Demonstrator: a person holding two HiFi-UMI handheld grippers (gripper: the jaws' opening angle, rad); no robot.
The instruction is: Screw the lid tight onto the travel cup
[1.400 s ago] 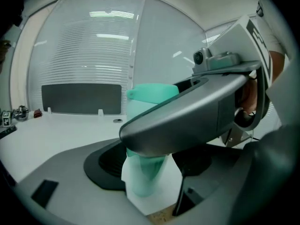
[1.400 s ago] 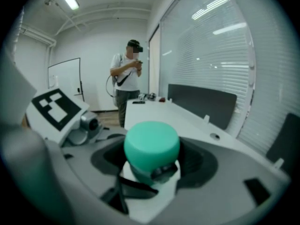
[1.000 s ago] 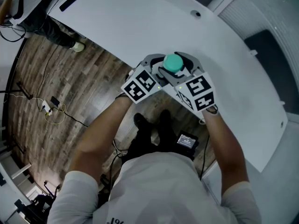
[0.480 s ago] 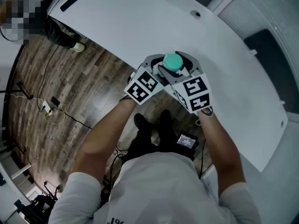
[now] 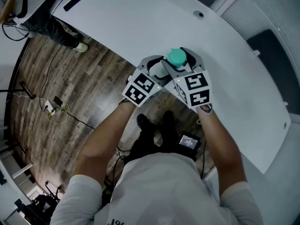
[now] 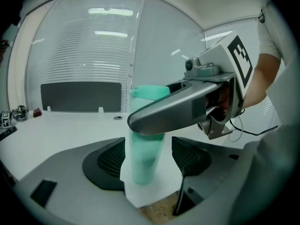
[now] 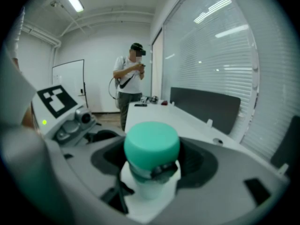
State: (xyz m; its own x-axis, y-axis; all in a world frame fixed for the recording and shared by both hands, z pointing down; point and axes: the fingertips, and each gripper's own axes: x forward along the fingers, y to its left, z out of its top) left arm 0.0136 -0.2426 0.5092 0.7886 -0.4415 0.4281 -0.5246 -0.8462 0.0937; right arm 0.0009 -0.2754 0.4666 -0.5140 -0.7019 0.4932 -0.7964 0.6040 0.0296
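Here, the left hand-held gripper (image 6: 149, 156) is clamping the travel cup (image 6: 143, 170) around its body, likely to stop it turning. The right hand-held gripper (image 7: 152, 161) is pinching the teal lid (image 7: 151, 142) (the twisting grip, I judge). The cup is standing at the near edge of the white tabletop (image 5: 140, 22).

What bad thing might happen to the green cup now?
The travel cup is right by the table edge, so a hard twist from the right gripper on the lid might tip it off. If the left gripper holds loosely, the cup may just spin.
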